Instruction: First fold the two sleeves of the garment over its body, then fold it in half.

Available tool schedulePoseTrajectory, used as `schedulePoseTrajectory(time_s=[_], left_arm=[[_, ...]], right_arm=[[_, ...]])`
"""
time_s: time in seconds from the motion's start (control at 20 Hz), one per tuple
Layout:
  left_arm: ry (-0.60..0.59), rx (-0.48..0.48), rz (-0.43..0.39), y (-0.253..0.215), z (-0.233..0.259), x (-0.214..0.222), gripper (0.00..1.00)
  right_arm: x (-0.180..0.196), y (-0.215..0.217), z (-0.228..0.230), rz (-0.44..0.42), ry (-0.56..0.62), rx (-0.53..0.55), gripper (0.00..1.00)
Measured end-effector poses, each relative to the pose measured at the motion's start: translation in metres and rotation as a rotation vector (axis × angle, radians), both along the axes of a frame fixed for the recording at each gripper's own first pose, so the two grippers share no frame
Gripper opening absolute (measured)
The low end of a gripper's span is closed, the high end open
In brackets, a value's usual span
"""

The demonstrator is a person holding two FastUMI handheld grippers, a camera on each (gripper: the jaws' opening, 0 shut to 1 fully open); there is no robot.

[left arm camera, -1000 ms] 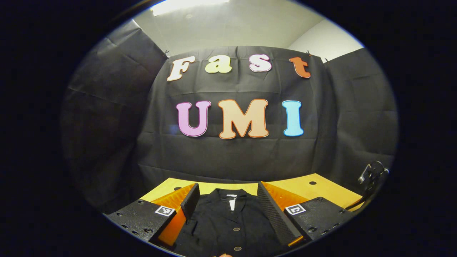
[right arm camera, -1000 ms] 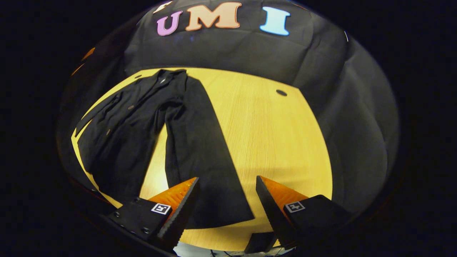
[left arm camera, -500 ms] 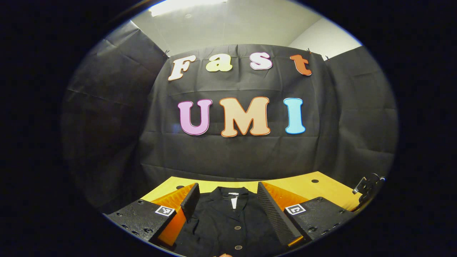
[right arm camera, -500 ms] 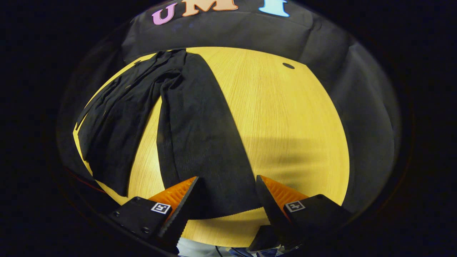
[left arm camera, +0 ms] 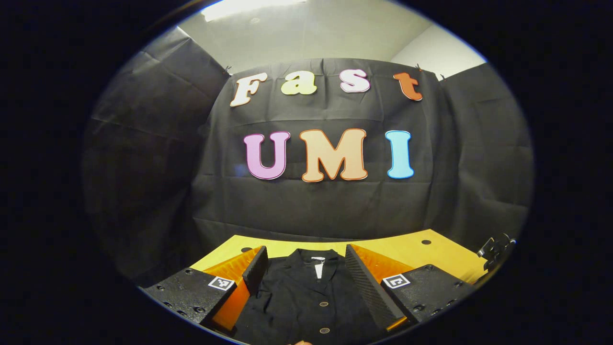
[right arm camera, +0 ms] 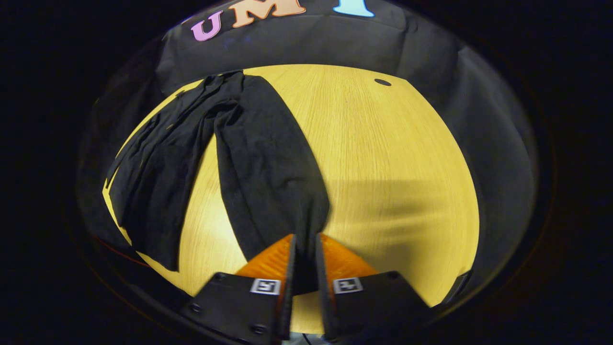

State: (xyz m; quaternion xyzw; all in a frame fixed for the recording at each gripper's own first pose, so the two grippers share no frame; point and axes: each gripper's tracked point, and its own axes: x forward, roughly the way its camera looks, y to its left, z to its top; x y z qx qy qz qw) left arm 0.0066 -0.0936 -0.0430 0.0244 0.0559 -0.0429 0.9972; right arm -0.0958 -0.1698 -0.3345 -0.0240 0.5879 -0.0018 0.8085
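A black button-front garment (right arm camera: pixel 158 158) lies on the yellow wooden table (right arm camera: pixel 392 158). Its long right-hand sleeve (right arm camera: pixel 268 158) stretches from the collar end toward me in the right gripper view. My right gripper (right arm camera: pixel 305 239) is shut on the cuff end of that sleeve, the cloth bunched between both fingers. In the left gripper view, the garment's collar and buttoned front (left arm camera: pixel 311 292) lie between the fingers of my left gripper (left arm camera: pixel 304 256), which stands open above the cloth without touching it.
The black cloth wall closes the booth behind the table. A small dark hole (right arm camera: pixel 382 82) marks the table's far right part. A metal clamp (left arm camera: pixel 495 247) sits at the table's right edge in the left gripper view.
My right gripper went from open around the sleeve's cuff to shut on it. The left gripper barely shifted and stays open over the garment's front.
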Motion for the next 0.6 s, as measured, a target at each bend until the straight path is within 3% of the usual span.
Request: schedulePoseTrajectory(time_s=[0.05,0.15,0.25,0.4,0.55,0.6], left_arm=[[0.001,0.000,-0.003,0.002,0.000,0.004,0.99],[-0.008,0.006,-0.004,0.012,0.005,0.006,0.99],[-0.024,0.015,0.000,0.024,0.012,0.009,0.99],[-0.009,0.024,0.011,0.046,0.008,0.012,0.96],[-0.008,0.016,0.015,0.059,0.010,0.014,0.99],[-0.009,0.018,0.017,0.065,0.011,0.014,0.96]], right_arm=[[-0.001,0.003,-0.001,-0.007,-0.009,-0.013,0.12],[0.000,0.001,-0.001,-0.045,-0.040,-0.031,0.05],[0.001,0.001,0.000,-0.111,-0.074,-0.019,0.03],[0.039,0.011,0.031,-0.225,-0.258,0.013,0.03],[0.071,0.027,0.067,-0.250,-0.362,0.034,0.03],[0.080,0.033,0.074,-0.245,-0.379,0.041,0.02]])
